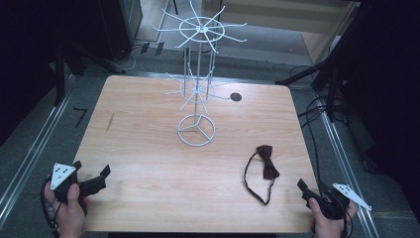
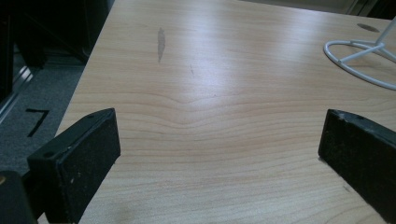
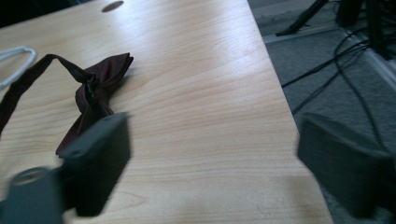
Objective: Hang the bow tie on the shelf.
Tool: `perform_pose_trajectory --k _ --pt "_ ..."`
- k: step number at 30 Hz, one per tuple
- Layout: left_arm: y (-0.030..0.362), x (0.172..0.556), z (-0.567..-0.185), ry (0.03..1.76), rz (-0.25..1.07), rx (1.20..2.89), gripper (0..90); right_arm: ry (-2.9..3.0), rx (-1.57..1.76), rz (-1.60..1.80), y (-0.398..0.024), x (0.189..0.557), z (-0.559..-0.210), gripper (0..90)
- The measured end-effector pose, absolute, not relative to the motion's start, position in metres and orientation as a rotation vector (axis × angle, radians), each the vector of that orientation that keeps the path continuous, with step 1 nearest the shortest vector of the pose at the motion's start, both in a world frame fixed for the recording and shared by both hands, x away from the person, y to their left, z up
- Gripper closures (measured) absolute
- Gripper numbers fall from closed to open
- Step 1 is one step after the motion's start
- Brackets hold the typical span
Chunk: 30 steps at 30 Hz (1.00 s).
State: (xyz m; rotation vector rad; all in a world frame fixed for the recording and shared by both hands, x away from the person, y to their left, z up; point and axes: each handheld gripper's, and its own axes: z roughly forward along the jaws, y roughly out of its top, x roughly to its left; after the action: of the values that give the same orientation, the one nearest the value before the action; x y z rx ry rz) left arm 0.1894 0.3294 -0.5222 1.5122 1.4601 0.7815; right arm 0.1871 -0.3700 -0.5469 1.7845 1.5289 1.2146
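A dark maroon bow tie (image 1: 268, 165) with its looped strap lies flat on the wooden table (image 1: 148, 148), right of centre near the front. In the right gripper view the bow tie (image 3: 95, 93) sits just beyond the left jaw. My right gripper (image 1: 308, 192) hovers open at the table's front right corner, a short way right of the tie, nothing between its jaws. At the front left edge my left gripper (image 1: 99, 174) is open over bare wood. A white wire display stand (image 1: 196, 130) with two tiers of hooks rises at the table's middle back.
A dark round hole (image 1: 236, 97) sits in the tabletop behind the stand. The stand's ring base (image 2: 359, 60) shows far right in the left gripper view. Cables (image 3: 336, 79) run over the grey floor right of the table. Dark stands flank the table at both back corners.
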Motion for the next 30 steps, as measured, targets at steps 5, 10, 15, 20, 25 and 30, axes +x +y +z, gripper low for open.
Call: perform_pose_trajectory --k 5,10,15,20,25,30 --pt "0.328 0.189 -0.522 1.453 0.793 1.528 0.0 1.637 1.745 1.284 -0.352 0.192 -0.531 0.0" --pt "0.327 0.189 -0.522 1.440 0.792 1.536 0.0 1.718 1.736 1.273 -0.327 0.200 -0.526 0.0" --pt "0.327 0.189 -0.522 1.439 0.785 1.543 0.0 1.758 1.726 1.288 -0.308 0.211 -0.521 0.0" --pt "0.326 0.189 -0.522 1.435 0.784 1.554 0.0 1.796 1.721 1.288 -0.290 0.222 -0.520 0.0" --pt "0.326 0.189 -0.522 1.432 0.787 1.555 0.0 1.813 1.719 1.312 -0.277 0.230 -0.518 0.0" --pt "0.326 0.190 -0.522 1.434 0.787 1.555 0.0 1.831 1.719 1.265 -0.264 0.238 -0.517 0.0"
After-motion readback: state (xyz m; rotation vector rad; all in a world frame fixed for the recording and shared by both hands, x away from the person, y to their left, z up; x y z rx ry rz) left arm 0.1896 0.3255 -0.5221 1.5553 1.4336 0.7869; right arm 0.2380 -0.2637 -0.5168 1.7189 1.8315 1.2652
